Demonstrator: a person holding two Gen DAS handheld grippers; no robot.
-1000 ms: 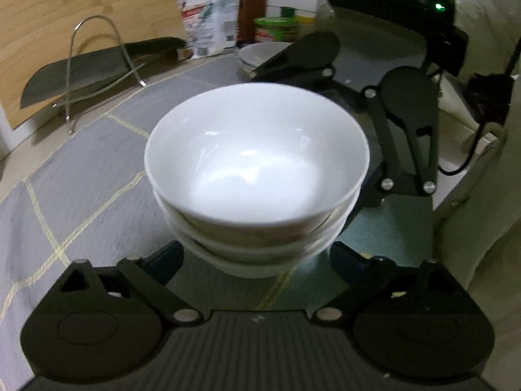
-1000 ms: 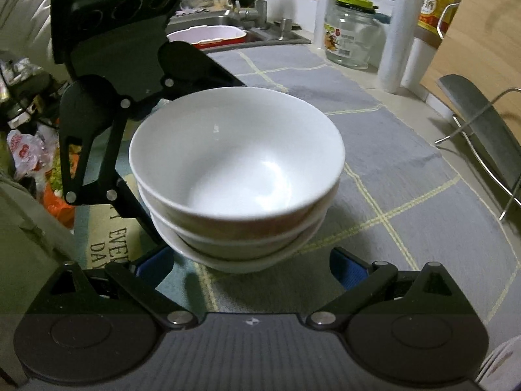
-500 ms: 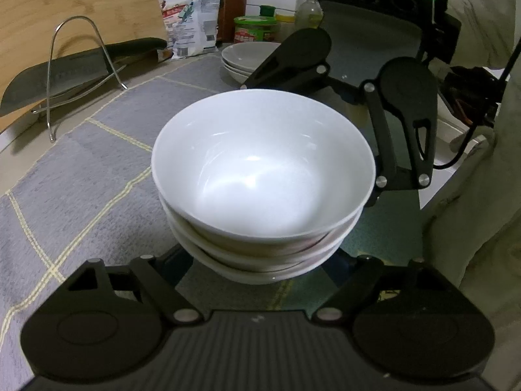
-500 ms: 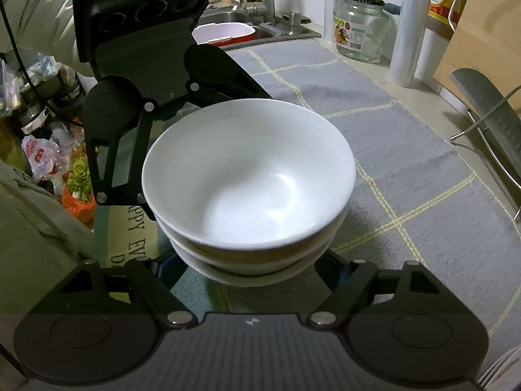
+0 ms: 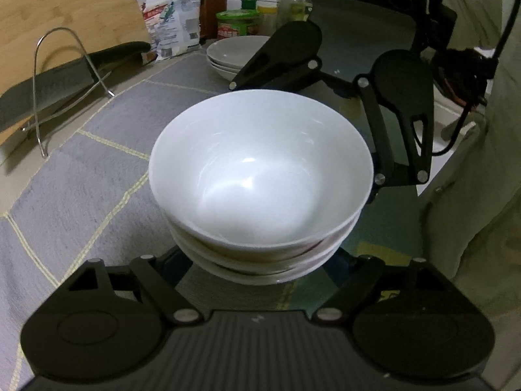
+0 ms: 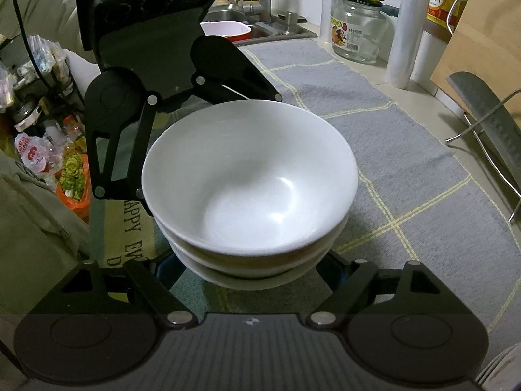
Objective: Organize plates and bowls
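Observation:
A stack of three white bowls (image 5: pixel 260 176) fills the middle of both wrist views (image 6: pixel 250 179). My left gripper (image 5: pixel 260 267) and my right gripper (image 6: pixel 250 270) face each other from opposite sides, each with its fingers spread wide around the base of the stack. The stack is held up above the grey mat (image 5: pixel 81 169). The fingertips are hidden under the bowls. A stack of white plates (image 5: pixel 232 53) sits on the mat beyond the bowls.
A knife on a wire rack (image 5: pixel 65 75) and a wooden board (image 5: pixel 49 9) stand at the mat's far side. Packets and jars (image 5: pixel 182 16) line the back. A glass jar (image 6: pixel 358 29), a white post (image 6: pixel 407 26) and the sink (image 6: pixel 247 26) lie past the mat's end.
Both grippers have closed in on the bowl stack, their fingers now under its base. The stack has shifted over the mat toward the plates.

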